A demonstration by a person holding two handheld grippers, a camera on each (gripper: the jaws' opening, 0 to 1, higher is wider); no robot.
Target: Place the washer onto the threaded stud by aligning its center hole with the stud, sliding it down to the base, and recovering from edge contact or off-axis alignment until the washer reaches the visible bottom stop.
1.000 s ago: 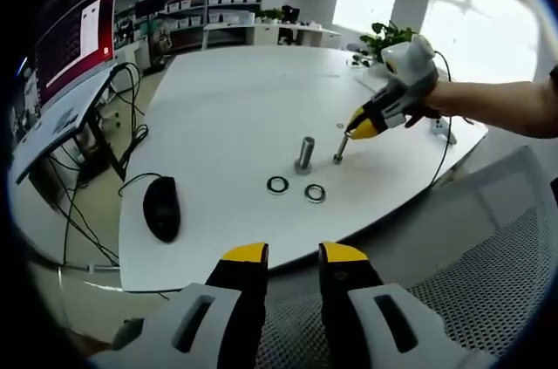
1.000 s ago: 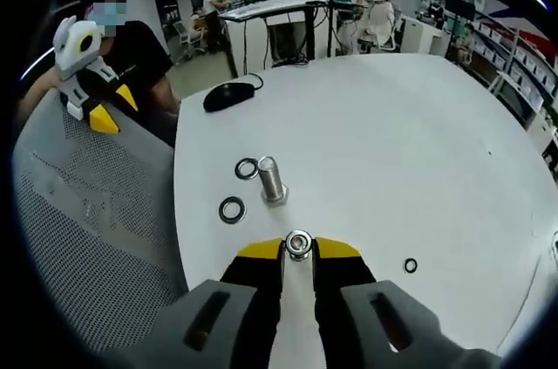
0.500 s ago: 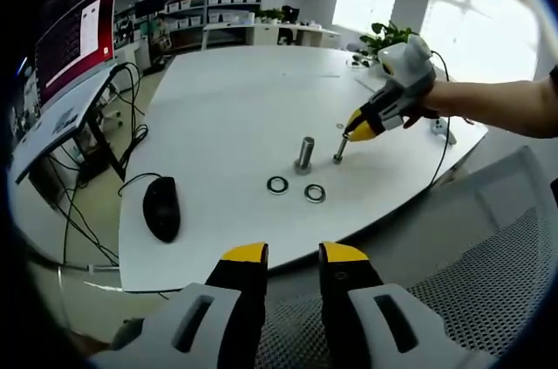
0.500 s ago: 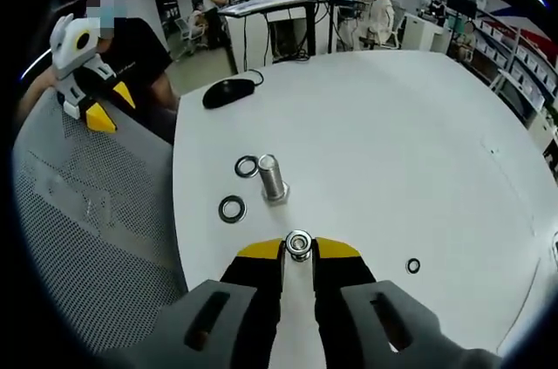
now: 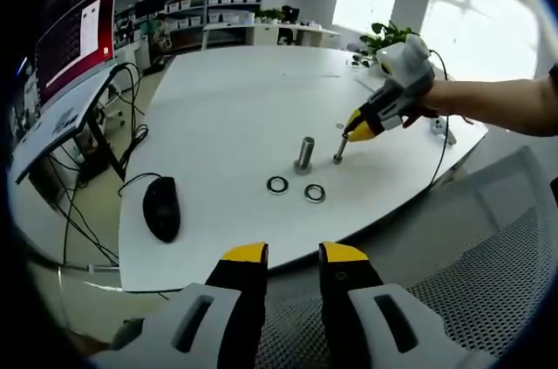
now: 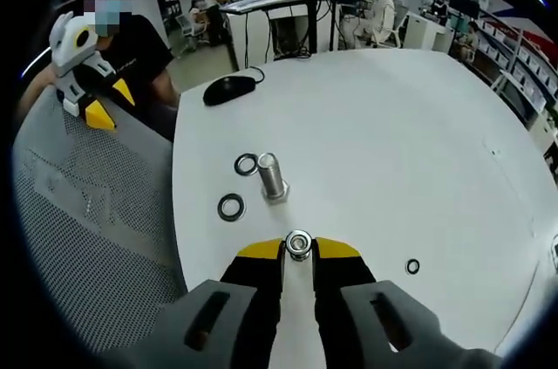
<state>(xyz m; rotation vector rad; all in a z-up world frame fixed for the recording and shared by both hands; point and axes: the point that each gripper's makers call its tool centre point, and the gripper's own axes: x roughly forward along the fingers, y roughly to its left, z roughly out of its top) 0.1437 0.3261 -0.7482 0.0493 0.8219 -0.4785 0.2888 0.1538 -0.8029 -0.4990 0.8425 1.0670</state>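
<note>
Our right gripper (image 6: 298,251) is clamped on a small stud (image 6: 298,244); the left gripper (image 5: 292,253) waits, jaws apart. Next we fetch a washer (image 6: 232,208).

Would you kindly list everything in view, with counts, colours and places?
Large stud: one, silver, upright mid-table.
Large washers: two, dark-rimmed, flat beside that stud.
Small washer: one, dark, flat, right of the right tool.
Small bolt: one, silver, upright, head between the right tool's tips.
Mouse: one, black, near the table edge.
Table: one, white.
Mesh chair: one, grey, beside the table.
Left tool: yellow-tipped, over the chair, holding nothing.
Right tool: yellow-tipped, shut on the bolt.
</note>
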